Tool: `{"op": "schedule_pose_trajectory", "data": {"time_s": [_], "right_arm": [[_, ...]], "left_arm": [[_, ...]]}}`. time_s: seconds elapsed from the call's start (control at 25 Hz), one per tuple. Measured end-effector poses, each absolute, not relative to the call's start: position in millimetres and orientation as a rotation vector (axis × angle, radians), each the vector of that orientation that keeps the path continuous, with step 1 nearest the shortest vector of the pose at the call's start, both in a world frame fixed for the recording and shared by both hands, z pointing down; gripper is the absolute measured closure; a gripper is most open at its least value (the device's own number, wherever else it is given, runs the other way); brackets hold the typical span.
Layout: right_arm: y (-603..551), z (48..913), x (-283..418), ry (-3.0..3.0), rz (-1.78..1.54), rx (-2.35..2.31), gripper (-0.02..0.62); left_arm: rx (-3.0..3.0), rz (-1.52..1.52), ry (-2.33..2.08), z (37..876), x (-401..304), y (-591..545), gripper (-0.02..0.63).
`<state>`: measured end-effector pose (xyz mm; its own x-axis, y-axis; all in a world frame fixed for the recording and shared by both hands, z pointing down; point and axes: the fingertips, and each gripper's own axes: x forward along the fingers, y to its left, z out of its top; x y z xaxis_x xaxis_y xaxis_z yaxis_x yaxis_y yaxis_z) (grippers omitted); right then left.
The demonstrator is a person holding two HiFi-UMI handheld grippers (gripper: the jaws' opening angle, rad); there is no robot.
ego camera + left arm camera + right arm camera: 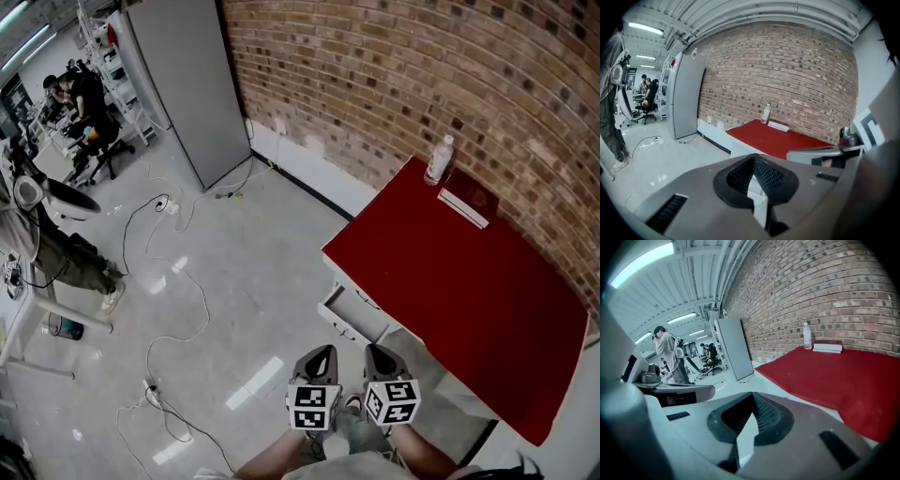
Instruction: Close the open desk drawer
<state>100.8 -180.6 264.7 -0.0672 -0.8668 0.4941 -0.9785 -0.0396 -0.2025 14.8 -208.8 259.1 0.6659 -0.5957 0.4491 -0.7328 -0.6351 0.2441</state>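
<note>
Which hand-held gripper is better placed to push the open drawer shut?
Probably the left hand-held gripper: it sits out on the floor side of the open drawer, roughly opposite its front. The right hand-held gripper is nearer the red desk, beside the drawer.

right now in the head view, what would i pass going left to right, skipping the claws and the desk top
seated person → grey metal cabinet → open desk drawer → plastic bottle → book
</note>
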Motion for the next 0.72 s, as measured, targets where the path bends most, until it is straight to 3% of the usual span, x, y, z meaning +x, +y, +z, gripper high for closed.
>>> {"op": "schedule_pose_trajectory", "data": {"time_s": [0.72], "right_arm": [[-229, 583, 133, -2.195, 0.735, 2.020, 0.597]], "left_arm": [[2.472, 0.275, -1.090, 610, 52, -268, 0.597]]}}
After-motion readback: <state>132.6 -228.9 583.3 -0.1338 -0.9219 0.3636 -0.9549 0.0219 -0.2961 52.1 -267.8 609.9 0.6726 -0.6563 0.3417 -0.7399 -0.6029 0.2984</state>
